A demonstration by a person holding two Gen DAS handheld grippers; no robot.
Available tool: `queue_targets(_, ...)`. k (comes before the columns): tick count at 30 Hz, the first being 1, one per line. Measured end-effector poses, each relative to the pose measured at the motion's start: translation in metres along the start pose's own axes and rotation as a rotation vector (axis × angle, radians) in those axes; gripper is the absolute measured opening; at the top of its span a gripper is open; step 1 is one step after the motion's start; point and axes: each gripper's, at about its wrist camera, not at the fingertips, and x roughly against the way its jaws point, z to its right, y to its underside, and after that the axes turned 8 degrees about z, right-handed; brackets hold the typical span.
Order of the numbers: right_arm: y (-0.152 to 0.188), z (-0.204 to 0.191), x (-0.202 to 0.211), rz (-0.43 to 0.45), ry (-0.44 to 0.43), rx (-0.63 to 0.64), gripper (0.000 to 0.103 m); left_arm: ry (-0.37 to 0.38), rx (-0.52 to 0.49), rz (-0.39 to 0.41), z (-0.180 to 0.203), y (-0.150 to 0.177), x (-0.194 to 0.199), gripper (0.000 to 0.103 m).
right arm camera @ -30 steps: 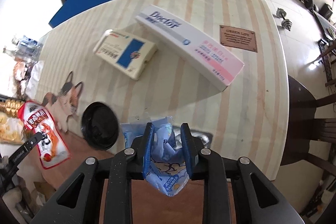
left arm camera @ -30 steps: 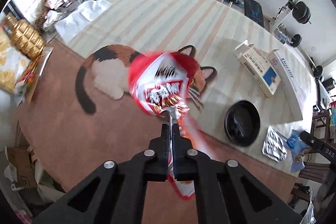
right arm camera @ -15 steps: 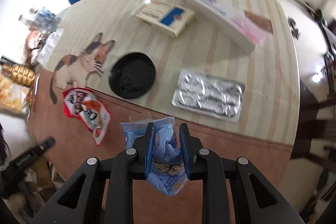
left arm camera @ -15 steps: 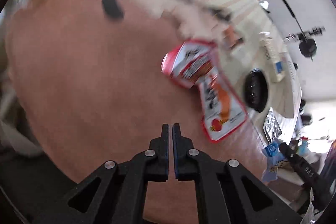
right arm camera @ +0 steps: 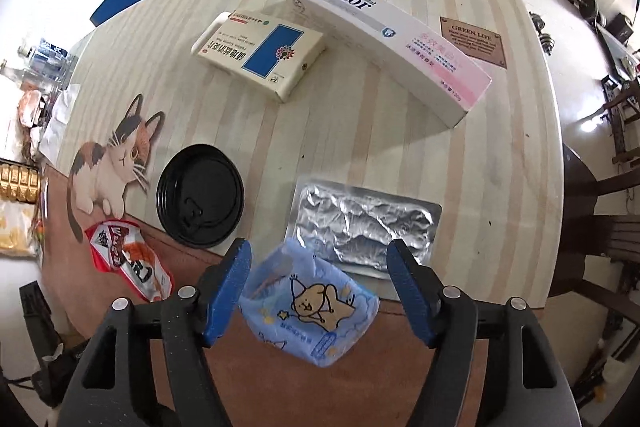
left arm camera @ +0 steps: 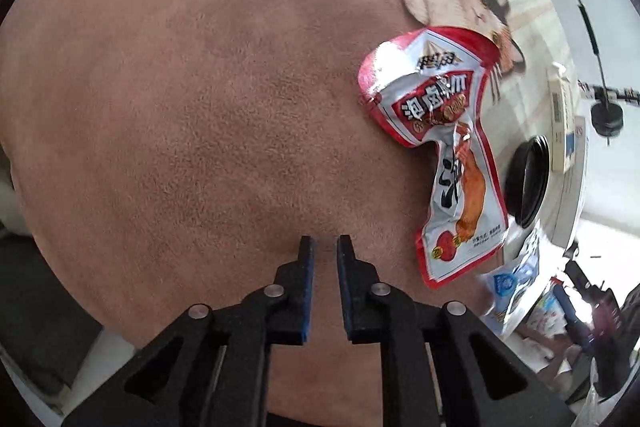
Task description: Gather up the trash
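A red snack wrapper (left arm camera: 440,147) lies flat on the brown mat (left arm camera: 180,107), to the right of my left gripper (left arm camera: 324,247). The left jaws stand a narrow gap apart and are opening, with nothing between them, close above the mat. In the right wrist view the same red wrapper (right arm camera: 128,263) lies at the mat's left. My right gripper (right arm camera: 318,247) points down and its jaws are opening wide. A crumpled blue wrapper (right arm camera: 312,303) with a cartoon print sits loose between them, near the left finger, and the pads do not press it.
On the striped tabletop (right arm camera: 500,155) lie a black cup lid (right arm camera: 200,195), a foil blister pack (right arm camera: 368,223), a cream and blue medicine box (right arm camera: 260,55) and a long toothpaste box (right arm camera: 384,39). A cat picture (right arm camera: 108,163) marks the left. A dark chair (right arm camera: 600,219) stands at the right.
My left gripper let go of the red wrapper, sank toward the brown mat and parted its jaws slightly. My right jaws spread wide and released the blue wrapper.
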Motion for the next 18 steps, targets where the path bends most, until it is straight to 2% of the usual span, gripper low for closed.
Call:
queue_targets(1,-0.003,0.002,-0.002,-0.009,-0.004,-0.005,0.073,0.008,0.018,0.019,0.005,-0.002,0.005,0.012)
queue_targets(3,-0.007,0.003,-0.005,-0.016,-0.009,-0.005,0.074,0.041,0.028,0.05,0.015,-0.006,0.012,0.021)
queue_targets(4,-0.01,0.005,-0.005,-0.014,-0.007,-0.007,0.075,0.056,0.028,0.07,0.025,-0.01,0.017,0.033)
queue_targets(6,-0.014,0.01,-0.007,-0.012,-0.002,-0.011,0.076,0.086,0.011,0.092,0.046,-0.017,0.018,0.041)
queue_targets(7,-0.017,0.014,-0.008,-0.012,0.004,-0.018,0.077,0.084,0.002,0.088,0.057,-0.022,0.014,0.051)
queue_targets(10,-0.022,0.024,-0.014,-0.02,0.015,-0.04,0.077,0.071,0.024,0.049,0.076,-0.032,-0.008,0.051)
queue_targets(12,-0.023,0.03,-0.016,-0.018,0.023,-0.052,0.077,0.029,0.026,0.028,0.086,-0.036,-0.02,0.051)
queue_targets(15,-0.023,0.038,-0.015,-0.011,0.036,-0.058,0.077,-0.093,-0.036,0.023,0.112,-0.037,-0.03,0.06)
queue_targets(16,-0.022,0.04,-0.015,-0.007,0.042,-0.059,0.077,-0.146,-0.068,0.02,0.122,-0.036,-0.033,0.06)
queue_targets(18,-0.021,0.047,-0.015,-0.006,0.045,-0.073,0.077,-0.205,-0.153,0.043,0.14,-0.033,-0.038,0.06)
